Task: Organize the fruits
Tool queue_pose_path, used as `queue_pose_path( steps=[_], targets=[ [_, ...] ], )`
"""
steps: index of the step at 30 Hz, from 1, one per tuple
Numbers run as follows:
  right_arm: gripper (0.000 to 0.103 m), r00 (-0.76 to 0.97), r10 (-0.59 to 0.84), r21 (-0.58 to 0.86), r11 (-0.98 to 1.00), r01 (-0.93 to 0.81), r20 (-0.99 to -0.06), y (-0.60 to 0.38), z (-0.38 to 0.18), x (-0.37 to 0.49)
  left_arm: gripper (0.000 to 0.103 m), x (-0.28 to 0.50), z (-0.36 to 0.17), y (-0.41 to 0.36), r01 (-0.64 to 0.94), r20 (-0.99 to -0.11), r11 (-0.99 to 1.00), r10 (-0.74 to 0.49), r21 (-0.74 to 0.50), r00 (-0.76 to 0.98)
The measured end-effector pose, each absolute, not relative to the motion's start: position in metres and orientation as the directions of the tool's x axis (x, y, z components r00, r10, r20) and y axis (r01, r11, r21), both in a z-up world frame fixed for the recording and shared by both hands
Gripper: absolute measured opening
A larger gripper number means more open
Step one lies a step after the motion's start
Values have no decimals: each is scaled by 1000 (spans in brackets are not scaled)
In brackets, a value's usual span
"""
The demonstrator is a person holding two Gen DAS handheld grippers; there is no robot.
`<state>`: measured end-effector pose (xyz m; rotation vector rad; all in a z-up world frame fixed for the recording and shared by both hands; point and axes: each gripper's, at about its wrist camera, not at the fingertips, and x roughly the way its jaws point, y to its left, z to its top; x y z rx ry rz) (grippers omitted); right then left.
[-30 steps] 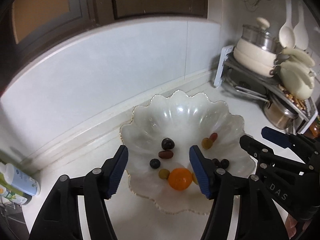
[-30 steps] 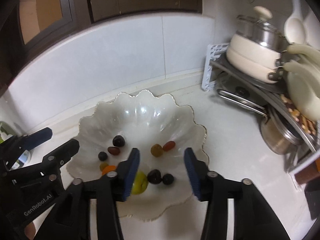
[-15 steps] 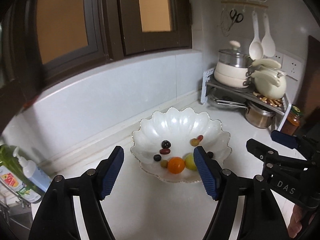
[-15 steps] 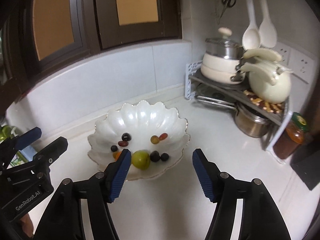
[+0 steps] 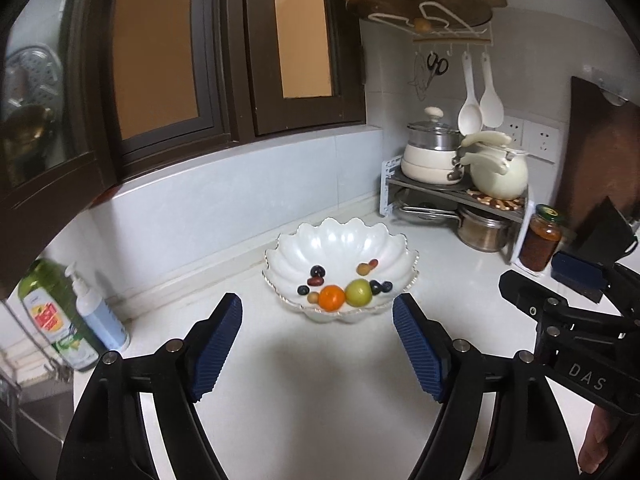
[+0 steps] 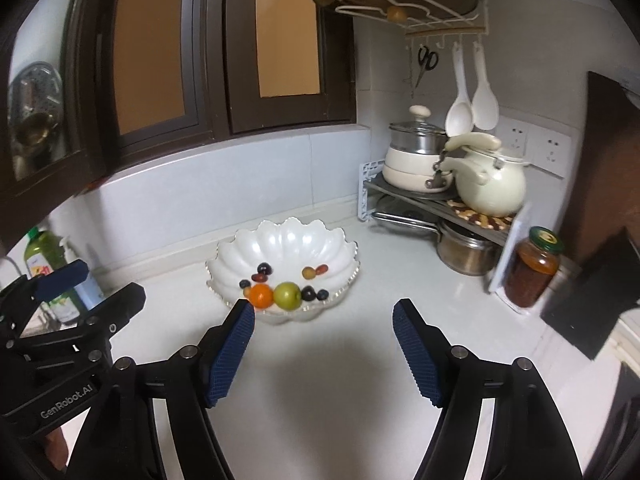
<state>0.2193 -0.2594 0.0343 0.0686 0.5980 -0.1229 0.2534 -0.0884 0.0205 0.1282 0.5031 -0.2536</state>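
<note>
Left gripper [image 5: 316, 344] and right gripper [image 6: 323, 350], ribbed blue pads spread apart (both empty), face a scalloped white bowl [image 5: 340, 240] of fruit.

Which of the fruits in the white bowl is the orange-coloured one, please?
The orange fruit at the bowl's near edge, touching the larger green fruit on its right; the others are small and dark, reddish or tan.

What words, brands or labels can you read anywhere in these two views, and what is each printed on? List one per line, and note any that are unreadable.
"DAS": on the body of the right gripper, seen from the left wrist view.
"GenRobot.AI": on the body of the left gripper, seen from the right wrist view.
Green bottle label: printed, but too blurred to read.
Pump bottle label: too small to read.
Jar lid: too blurred to read.
</note>
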Motion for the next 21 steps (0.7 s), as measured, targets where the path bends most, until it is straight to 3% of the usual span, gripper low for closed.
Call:
queue_pose_path(
  steps=[10, 13, 15, 21],
  targets=[
    [73, 830, -100, 21, 991, 134, -549, -251, 40, 140, 85, 171, 24, -81, 242, -454, 967, -183, 74, 872],
    [81, 836, -113, 15, 990, 144, -537, -249, 42, 122, 86, 148, 27, -76, 210, -432, 975, -157, 77, 888],
    [81, 842, -123, 14, 988, 154, -526, -249, 44, 111, 92, 136, 30, -72, 188, -409, 978, -138, 85, 902],
    [81, 859, -127, 17, 988, 155, -496, -250, 52, 79, 95, 102, 39, -68, 167, -359, 982, -123, 93, 925]
  ],
)
